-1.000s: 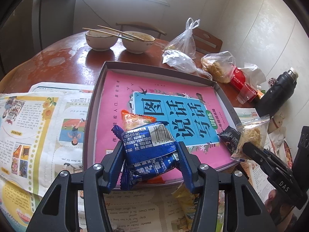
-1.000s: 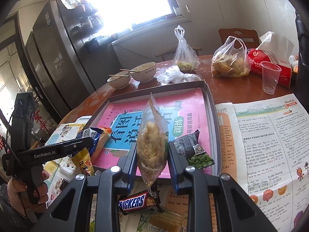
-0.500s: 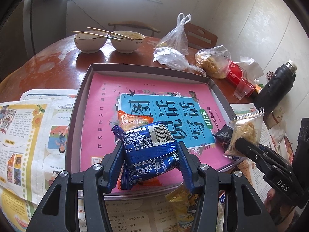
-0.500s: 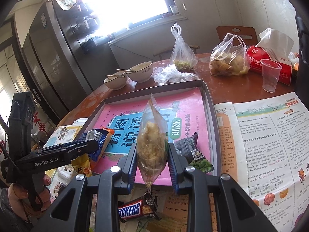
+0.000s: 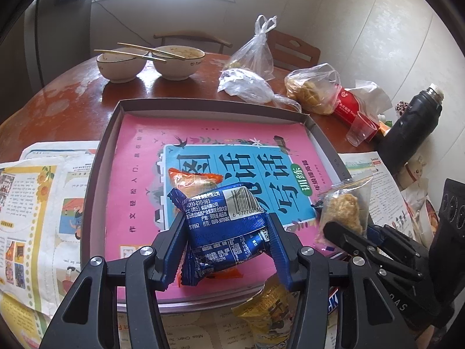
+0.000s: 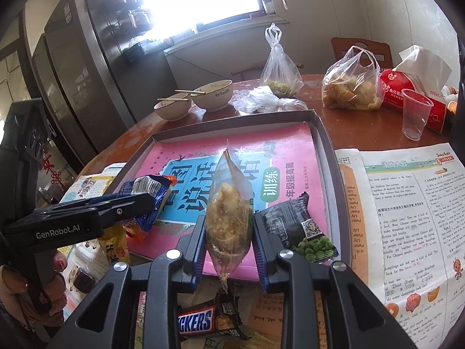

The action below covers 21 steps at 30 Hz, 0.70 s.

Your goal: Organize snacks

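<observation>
From the left wrist, the left hand-held gripper (image 5: pixel 226 238) is clamped on a blue snack packet (image 5: pixel 223 226), its blue pads pressing both sides of the wrapper. The packet hangs over the near part of a shallow grey tray (image 5: pixel 107 145) lined with a pink book. An orange packet (image 5: pixel 194 179) lies on the book just beyond and partly under the blue one. A yellow packet (image 5: pixel 267 311) lies on the newspaper in front of the tray's near rim, below the gripper's right finger. At the right, the right hand-held gripper (image 5: pixel 345 232) holds a clear bag of crumbly snack (image 5: pixel 345 200) at the tray's right side.

From the right wrist, the right hand-held gripper (image 6: pixel 229 241) is closed tight on the clear bag of crumbly snack (image 6: pixel 228 218), which stands upright between its pads above the tray's near edge. A dark green-pea packet (image 6: pixel 302 226) lies in the tray (image 6: pixel 328 151) just right of the gripper. A Snickers bar (image 6: pixel 203 321) lies on the bench below it, outside the tray. At left, the left hand-held gripper (image 6: pixel 139 200) carries the blue snack packet (image 6: pixel 145 187) over the tray's left side.
</observation>
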### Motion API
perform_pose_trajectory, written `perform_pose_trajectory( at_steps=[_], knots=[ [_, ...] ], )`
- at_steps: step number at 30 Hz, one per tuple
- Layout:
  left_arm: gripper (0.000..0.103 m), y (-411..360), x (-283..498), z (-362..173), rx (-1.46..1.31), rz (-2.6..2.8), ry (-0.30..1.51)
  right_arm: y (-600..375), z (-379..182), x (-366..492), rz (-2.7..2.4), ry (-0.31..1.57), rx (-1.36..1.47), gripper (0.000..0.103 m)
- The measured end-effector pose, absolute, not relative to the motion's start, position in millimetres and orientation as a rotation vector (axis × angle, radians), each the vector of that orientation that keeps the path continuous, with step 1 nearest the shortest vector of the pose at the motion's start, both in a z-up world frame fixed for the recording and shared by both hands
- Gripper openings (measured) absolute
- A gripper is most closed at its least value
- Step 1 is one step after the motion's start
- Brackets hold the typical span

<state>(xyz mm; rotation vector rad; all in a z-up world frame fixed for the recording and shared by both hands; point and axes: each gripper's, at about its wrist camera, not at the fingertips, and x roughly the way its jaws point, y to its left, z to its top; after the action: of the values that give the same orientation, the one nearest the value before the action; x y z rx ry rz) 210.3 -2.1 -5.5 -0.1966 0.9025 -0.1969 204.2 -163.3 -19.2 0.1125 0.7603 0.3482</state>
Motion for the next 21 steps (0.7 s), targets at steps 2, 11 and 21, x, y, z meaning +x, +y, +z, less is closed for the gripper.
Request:
perform_pose_trajectory(
  at_steps=[2, 11, 21],
  knots=[
    [0.055, -5.1, 211.2, -5.8, -0.192, -0.204, 0.905, -162.6, -19.4, 203.9, 0.346, 0.759, 0.105, 0.03],
    [0.055, -16.3, 216.5, -7.4, -0.153, -0.213, 0.917, -163.0, -20.1, 210.1, 0.331, 0.758, 0.089, 0.03],
    [0.055, -20.9, 213.6, -7.0, -0.132, -0.22, 0.922, -152.5, -27.1, 215.4, 0.329, 0.798, 0.068, 0.03]
  ],
)
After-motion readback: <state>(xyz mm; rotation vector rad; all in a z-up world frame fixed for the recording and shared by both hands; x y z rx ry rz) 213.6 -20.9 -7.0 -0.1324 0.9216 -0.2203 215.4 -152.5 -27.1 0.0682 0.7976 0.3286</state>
